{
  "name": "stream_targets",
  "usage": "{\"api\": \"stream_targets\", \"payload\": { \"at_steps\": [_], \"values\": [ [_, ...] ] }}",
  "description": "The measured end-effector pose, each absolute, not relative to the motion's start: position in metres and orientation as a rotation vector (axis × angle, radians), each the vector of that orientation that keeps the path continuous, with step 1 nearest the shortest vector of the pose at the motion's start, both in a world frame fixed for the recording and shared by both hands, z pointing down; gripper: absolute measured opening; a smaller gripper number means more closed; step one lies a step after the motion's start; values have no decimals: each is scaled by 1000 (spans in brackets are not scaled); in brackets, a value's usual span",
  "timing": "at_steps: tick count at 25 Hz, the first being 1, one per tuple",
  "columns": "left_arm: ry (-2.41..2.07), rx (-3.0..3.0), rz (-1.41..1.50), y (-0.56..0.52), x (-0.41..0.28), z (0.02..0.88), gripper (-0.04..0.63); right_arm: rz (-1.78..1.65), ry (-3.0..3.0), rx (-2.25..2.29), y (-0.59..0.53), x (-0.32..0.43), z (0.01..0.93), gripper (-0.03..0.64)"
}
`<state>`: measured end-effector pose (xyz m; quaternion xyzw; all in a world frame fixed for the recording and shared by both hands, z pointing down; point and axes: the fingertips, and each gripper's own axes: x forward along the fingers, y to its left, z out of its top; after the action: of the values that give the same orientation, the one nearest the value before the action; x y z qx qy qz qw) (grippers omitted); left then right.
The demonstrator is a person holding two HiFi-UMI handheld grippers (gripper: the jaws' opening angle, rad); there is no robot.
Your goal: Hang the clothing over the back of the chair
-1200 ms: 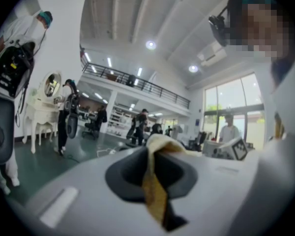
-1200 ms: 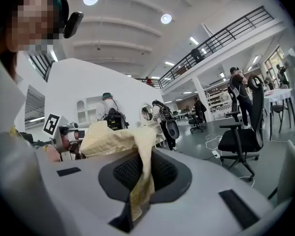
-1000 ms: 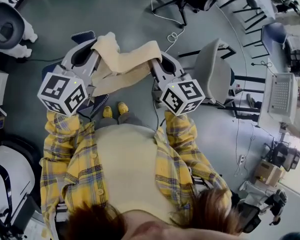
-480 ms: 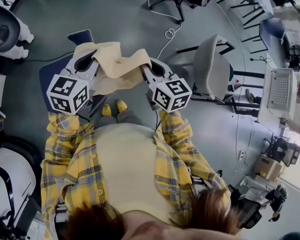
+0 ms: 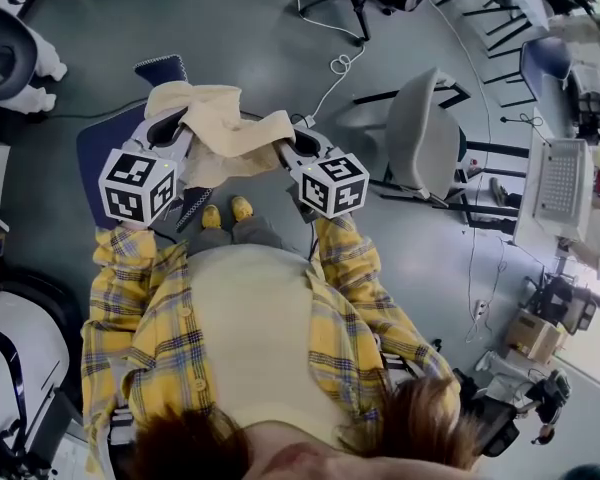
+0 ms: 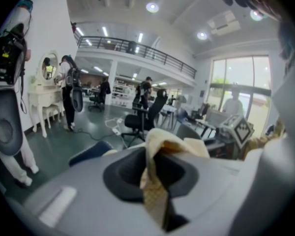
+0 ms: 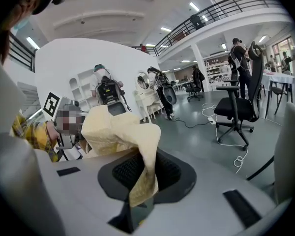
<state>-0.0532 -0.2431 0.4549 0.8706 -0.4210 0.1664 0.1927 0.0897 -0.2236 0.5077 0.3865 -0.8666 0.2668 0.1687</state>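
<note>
head view, from above: a pale yellow clothing [image 5: 225,133] was held stretched between the left tongs [image 5: 175,128] and the right tongs [image 5: 292,146], each carried on an arm in a yellow plaid sleeve [image 5: 130,268]. the clothing was spread over a blue chair [image 5: 98,146], whose dark ridged part [image 5: 162,68] was seen just beyond the cloth's far edge; whether cloth and chair were touching could not be told. yellow shoes [image 5: 227,211] were seen on the grey floor [image 5: 230,28] just below the cloth. a grey chair [image 5: 420,138] was placed well to the right, and a white cable [image 5: 340,68] was coiled on the floor beyond the right tongs.

left gripper view: the jaws of the left tongs had just been opening a little, yet a fold of the clothing was seen pinched in the narrow gap between them, with the rest bunched above the jaws.

right gripper view: the jaws of the right tongs were drawn nearly together on a hanging corner of the clothing, and the rest of the cloth was heaped to the left above them.
</note>
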Motion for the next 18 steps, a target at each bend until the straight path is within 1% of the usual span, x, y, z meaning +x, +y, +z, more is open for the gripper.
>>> {"api": "stream_targets", "payload": {
  "at_steps": [5,7,10,14,18],
  "values": [
    [-1163,2448,499,-240,-53,461,63,734,-2417,1057,-219,91,519,31],
    [-1149,2445,506,-237,-54,464,94,723,-2407,1044,-216,91,521,32],
    [-1129,2437,514,-234,-54,467,108,705,-2386,1021,-214,94,525,35],
    [-1122,2448,552,-230,-53,468,138,686,-2368,966,-208,95,528,127],
    [-1105,2461,583,-225,-52,469,154,677,-2359,938,-203,94,528,156]
  ]
}}
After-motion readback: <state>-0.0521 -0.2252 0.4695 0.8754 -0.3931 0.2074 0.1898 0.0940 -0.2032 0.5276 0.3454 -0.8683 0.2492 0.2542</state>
